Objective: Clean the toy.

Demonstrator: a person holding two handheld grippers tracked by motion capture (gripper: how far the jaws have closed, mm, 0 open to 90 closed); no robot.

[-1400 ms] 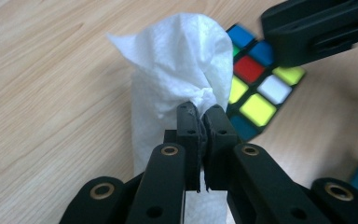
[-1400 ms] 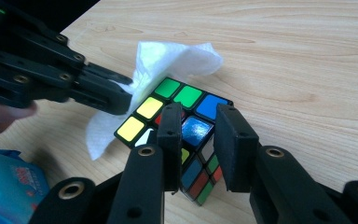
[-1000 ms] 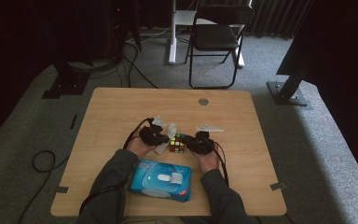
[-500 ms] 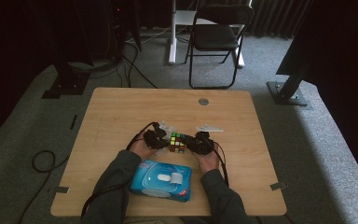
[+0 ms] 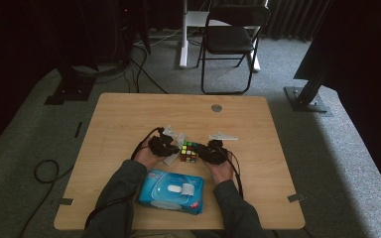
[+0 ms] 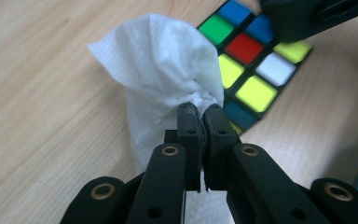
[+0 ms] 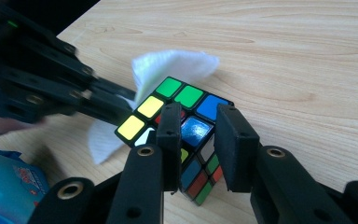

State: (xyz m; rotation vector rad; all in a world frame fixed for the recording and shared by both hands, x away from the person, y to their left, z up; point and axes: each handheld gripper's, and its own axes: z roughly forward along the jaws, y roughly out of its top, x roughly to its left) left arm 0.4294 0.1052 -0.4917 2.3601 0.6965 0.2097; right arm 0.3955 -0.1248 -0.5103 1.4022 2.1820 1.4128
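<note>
A scrambled colour cube (image 5: pixel 188 151) rests on the wooden table (image 5: pixel 129 114) between my two grippers. My left gripper (image 6: pixel 200 109) is shut on a bunched white wipe (image 6: pixel 168 70), which it holds against the cube (image 6: pixel 251 70) on its left side. My right gripper (image 7: pixel 198 135) is shut on the cube (image 7: pixel 186 100), one jaw on each side of its near corner. In the right gripper view the left gripper (image 7: pixel 51 88) comes in from the left with the wipe (image 7: pixel 168 65) behind the cube. From above, the left gripper (image 5: pixel 161 145) and the right gripper (image 5: pixel 213 152) flank the cube.
A blue pack of wet wipes (image 5: pixel 171 191) lies at the table's near edge between the person's forearms. A grey round plug (image 5: pixel 217 107) sits in the far part of the tabletop. A folding chair (image 5: pixel 228 39) stands on the carpet beyond the table.
The left gripper with the wipe has shifted slightly beside the cube. The right gripper and the cube have stayed put.
</note>
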